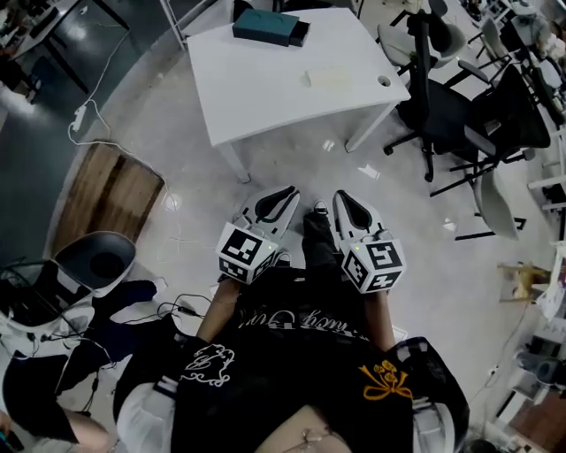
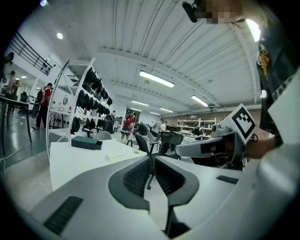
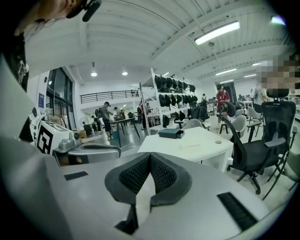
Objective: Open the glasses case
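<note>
Task not begun, as far as the pics show. The glasses case (image 1: 270,26) is a dark teal box, and I take it to be the case since nothing else on the table fits. It lies at the far edge of the white table (image 1: 265,106), well apart from both grippers. It looks shut, though it's too small in every view to be sure.

The left gripper (image 1: 281,196) and right gripper (image 1: 347,203) are held side by side close to the person's body, over bare floor (image 1: 292,164), short of the table. Both are clenched on nothing: in each gripper view the dark ribbed pads (image 2: 138,177) meet at the tip w/ no object between. So everything is left to do. My guess: walk up, reach the case, steady it w/ one gripper, pry it open w/ the other.

Views:
- **Head view:** it alone gives the layout from above — the case's spot on the far side, a pale flat item (image 1: 329,78) mid-table, and the stretch of floor between person and table.
- **Left gripper view:** looks nearly level across the tabletop, so the case (image 2: 86,142) shows side-on, w/ the right gripper alongside.
- **Right gripper view:** catches the case (image 3: 171,133) from the other corner, a black office chair (image 3: 253,145) beside the table, and people (image 3: 107,117) far back in the room — the head view misses those.
</note>
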